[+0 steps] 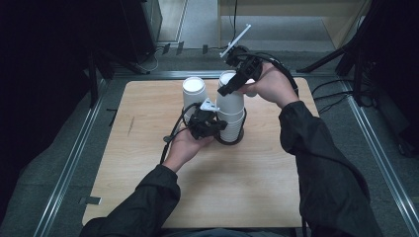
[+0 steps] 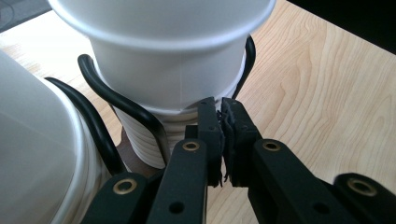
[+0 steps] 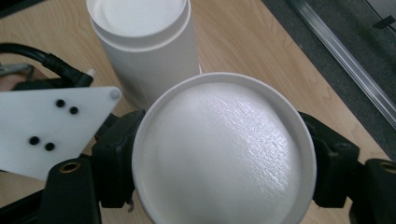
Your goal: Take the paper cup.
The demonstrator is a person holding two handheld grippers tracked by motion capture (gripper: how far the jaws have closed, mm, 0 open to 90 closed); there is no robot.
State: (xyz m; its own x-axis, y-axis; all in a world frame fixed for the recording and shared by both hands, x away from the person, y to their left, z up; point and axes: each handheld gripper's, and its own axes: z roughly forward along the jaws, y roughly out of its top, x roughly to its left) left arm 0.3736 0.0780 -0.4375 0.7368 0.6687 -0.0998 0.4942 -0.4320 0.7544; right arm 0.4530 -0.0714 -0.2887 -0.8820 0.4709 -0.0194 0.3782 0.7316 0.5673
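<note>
High view: two stacks of upturned white paper cups stand near the desk's (image 1: 148, 197) twelve o'clock edge. The right stack (image 1: 231, 116) sits in a black wire holder (image 1: 230, 141); the left stack (image 1: 193, 96) stands beside it at nine o'clock. The right gripper (image 1: 236, 81) clasps the top cup (image 1: 228, 79); the left gripper (image 1: 213, 127) presses at the stack's base.

Left gripper view: its jaws meet, seemingly closed on nothing, tips against the ribbed nested rims, between curved wire loops.

Right gripper view: jaws straddle the top cup at three and nine o'clock, gripping its wall. The matte, dimpled bottom looks thin; likely light and crushable, so hold gently near the stiffer base.
</note>
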